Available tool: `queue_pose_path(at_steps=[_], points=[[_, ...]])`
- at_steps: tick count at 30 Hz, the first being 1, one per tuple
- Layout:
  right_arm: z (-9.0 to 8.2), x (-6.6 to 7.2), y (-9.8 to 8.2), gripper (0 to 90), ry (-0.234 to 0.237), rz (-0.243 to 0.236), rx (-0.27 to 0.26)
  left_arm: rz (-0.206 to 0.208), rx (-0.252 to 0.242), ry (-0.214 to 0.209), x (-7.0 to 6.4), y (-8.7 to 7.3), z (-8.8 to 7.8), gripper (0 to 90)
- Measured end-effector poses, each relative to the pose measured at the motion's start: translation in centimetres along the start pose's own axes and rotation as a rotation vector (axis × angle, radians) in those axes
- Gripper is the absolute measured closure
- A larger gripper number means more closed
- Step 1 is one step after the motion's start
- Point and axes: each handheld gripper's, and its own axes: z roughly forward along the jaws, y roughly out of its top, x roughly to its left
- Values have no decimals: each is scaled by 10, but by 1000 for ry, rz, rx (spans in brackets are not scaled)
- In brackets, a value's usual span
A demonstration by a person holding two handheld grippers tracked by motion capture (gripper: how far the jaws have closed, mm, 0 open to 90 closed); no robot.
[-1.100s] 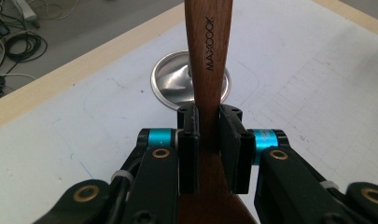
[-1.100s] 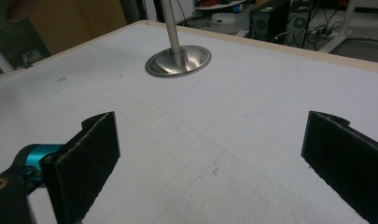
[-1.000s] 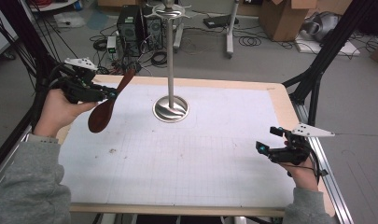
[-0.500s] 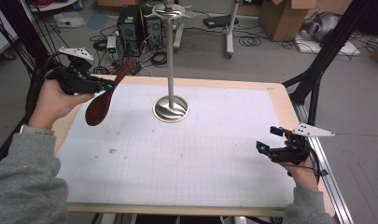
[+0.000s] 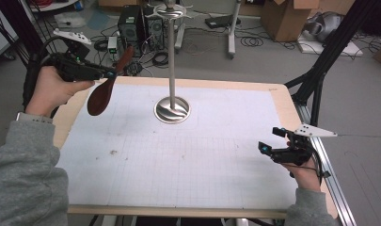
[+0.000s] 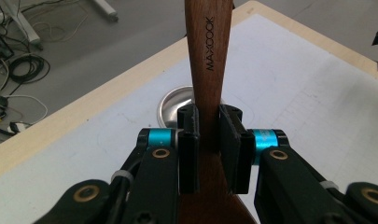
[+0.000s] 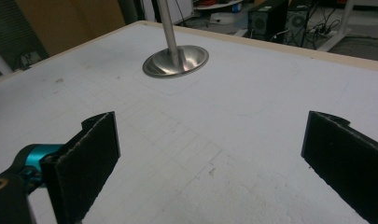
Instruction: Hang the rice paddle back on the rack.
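The left gripper (image 5: 110,74) is clamped on a wooden spoon (image 5: 106,87), its two black pads pressing the handle from either side; in the left gripper view the pads (image 6: 189,135) sit just where the narrow handle starts to widen toward the bowl, and the handle (image 6: 206,51), stamped with the word MAXCOOK, runs up and away from the jaws. In the high view the spoon hangs in the air above the table's far left corner, tilted, with its dark bowl low and toward the person and its handle end pointing up and away. The left hand (image 5: 51,89) holds that gripper well above the white mat (image 5: 188,160), clear of the surface. Beyond the spoon stands a metal stand (image 5: 172,70), a thin upright pole on a round shiny base (image 5: 172,110) that rests on the mat near the far middle of the table; the spoon is to the left of the pole and apart from it. The right gripper (image 5: 268,149) is low over the near right part of the mat, held in the right hand (image 5: 305,172); in the right gripper view its jaws stand wide apart with nothing between them, facing the base (image 7: 176,60).
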Motion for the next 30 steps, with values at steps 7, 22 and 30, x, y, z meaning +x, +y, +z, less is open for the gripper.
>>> queue_pose_path(at_steps=[7,22,30], points=[[0,-1,0,29,3,5,-1,-2,-32,-24,3,14,-4,778],[-2,-2,0,29,7,2,-11,15,-53,-24,3,38,-11,778],[-4,-3,0,29,8,7,-18,12,-51,-14,7,50,-16,777]])
